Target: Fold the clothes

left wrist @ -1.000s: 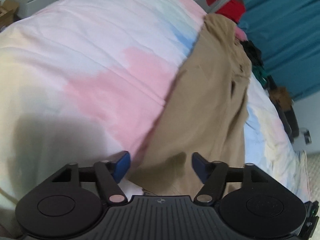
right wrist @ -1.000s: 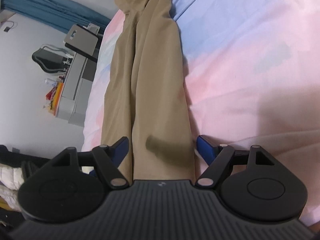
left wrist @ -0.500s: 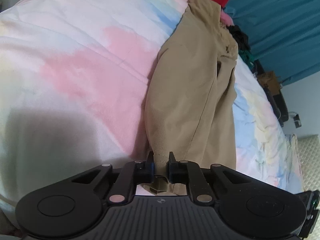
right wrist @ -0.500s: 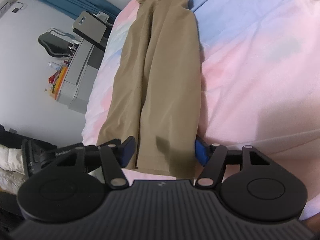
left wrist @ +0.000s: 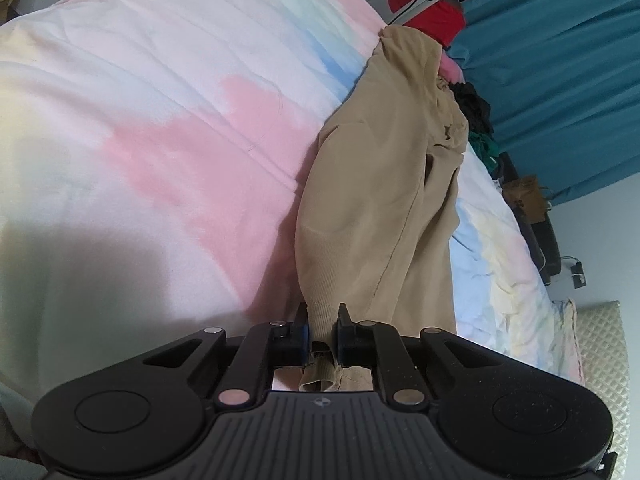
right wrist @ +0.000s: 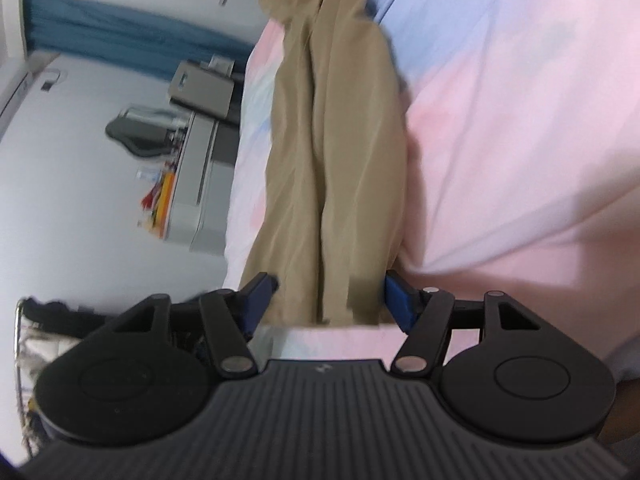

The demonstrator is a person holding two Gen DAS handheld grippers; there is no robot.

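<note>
Tan trousers (left wrist: 380,184) lie stretched along a bed with a pastel pink, blue and white duvet (left wrist: 160,140). In the left wrist view my left gripper (left wrist: 323,332) is shut on the ribbed waistband end of the trousers, and the cloth rises slightly from the bed toward it. In the right wrist view the same tan trousers (right wrist: 336,152) run away from me, legs side by side. My right gripper (right wrist: 328,294) stands open, its blue fingertips on either side of the leg hems, which rest between them unpinched.
Teal curtains (left wrist: 560,80), a red garment (left wrist: 432,20) and dark clothes (left wrist: 476,108) lie beyond the bed's far end. A grey desk unit (right wrist: 204,160) and a dark chair (right wrist: 140,132) stand against the wall beside the bed (right wrist: 520,140).
My left gripper closed on the trousers' waistband end and has lifted it a little. My right gripper drew back to the leg hems and stays open around them.
</note>
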